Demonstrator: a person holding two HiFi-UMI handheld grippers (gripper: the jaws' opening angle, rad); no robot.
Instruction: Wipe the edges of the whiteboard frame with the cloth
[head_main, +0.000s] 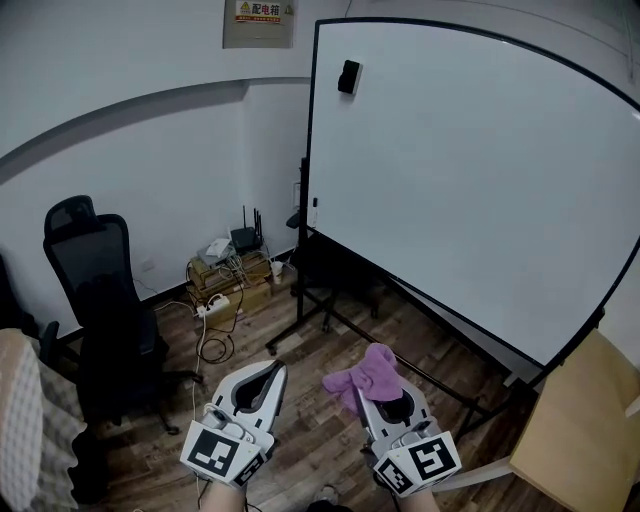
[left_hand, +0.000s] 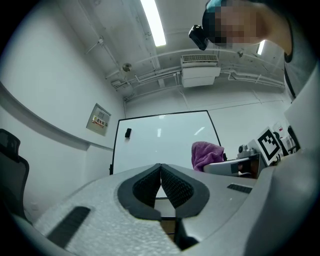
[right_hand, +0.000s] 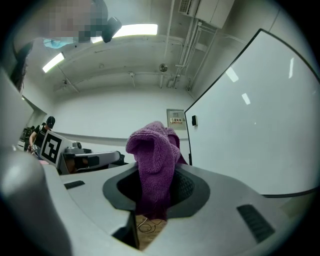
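A large whiteboard (head_main: 470, 170) with a thin black frame (head_main: 311, 140) stands on a black wheeled stand at the right. A black eraser (head_main: 348, 77) sticks near its top left corner. My right gripper (head_main: 372, 385) is shut on a purple cloth (head_main: 367, 370), low in the head view and well short of the board. The cloth (right_hand: 154, 160) bunches up between the jaws in the right gripper view. My left gripper (head_main: 268, 372) hangs beside it, shut with its pads touching and nothing held (left_hand: 161, 176). The cloth (left_hand: 206, 154) shows at the right of the left gripper view.
A black office chair (head_main: 100, 290) stands at the left. Cardboard boxes with a router and cables (head_main: 232, 265) sit against the back wall. A wooden table corner (head_main: 580, 430) is at the lower right. An electrical box (head_main: 259, 22) hangs on the wall.
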